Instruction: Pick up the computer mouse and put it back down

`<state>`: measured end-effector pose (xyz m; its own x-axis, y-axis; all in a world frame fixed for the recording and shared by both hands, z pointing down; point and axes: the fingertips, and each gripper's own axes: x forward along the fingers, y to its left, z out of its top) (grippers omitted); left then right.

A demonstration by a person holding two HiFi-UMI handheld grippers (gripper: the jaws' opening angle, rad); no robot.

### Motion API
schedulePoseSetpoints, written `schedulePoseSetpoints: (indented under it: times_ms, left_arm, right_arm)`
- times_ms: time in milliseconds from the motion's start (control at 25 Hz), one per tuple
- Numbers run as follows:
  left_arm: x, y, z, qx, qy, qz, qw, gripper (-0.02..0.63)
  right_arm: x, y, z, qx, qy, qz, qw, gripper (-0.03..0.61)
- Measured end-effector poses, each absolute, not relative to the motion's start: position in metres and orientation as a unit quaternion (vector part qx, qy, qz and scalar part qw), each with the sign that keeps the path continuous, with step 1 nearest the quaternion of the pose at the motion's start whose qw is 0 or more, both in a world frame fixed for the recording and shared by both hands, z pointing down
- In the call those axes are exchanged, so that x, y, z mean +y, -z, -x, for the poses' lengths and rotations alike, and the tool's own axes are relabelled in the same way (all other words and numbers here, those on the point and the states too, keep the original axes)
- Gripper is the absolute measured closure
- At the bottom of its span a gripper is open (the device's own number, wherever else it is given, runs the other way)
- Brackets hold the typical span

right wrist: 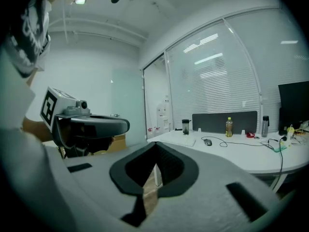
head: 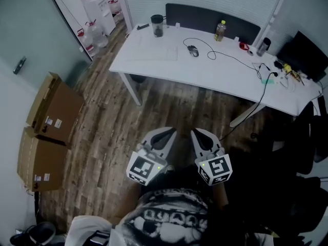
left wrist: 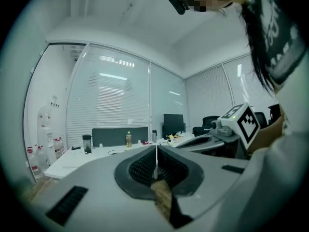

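Observation:
The dark computer mouse (head: 192,50) lies on the white table (head: 169,68) far ahead, its black cable looping off to the right. In the right gripper view the mouse (right wrist: 207,142) shows small on the tabletop. Both grippers hover close to the person's body over the wooden floor, well short of the table. My left gripper (head: 168,132) has its jaws pressed together with nothing between them, tips meeting (left wrist: 156,153). My right gripper (head: 198,134) is likewise shut and empty, tips meeting (right wrist: 156,151). The two grippers sit side by side and point toward the table.
On the table stand a black cup (head: 157,25), a yellow bottle (head: 220,31), a dark partition (head: 210,17) and a monitor (head: 302,53) among cables. Cardboard boxes (head: 51,111) are stacked at the left. A black chair (head: 307,137) stands at the right.

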<state>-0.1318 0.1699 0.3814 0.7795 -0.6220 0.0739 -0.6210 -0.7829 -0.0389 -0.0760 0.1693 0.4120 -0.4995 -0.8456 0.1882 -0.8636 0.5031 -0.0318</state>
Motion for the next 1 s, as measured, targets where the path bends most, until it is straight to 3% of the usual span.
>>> schedulePoseSetpoints:
  times_ms: [520, 1000]
  left_arm:
    - [0.130, -0.399, 0.106, 0.317, 0.048, 0.947, -0.018, 0.606]
    - [0.011, -0.386, 0.022, 0.368, 0.075, 0.927, -0.005, 0.606]
  right_arm:
    - [0.134, -0.434, 0.043, -0.851, -0.092, -0.510, 0.084, 0.584]
    - [-0.004, -0.425, -0.043, -0.882, -0.077, -0.460, 0.068, 0.586]
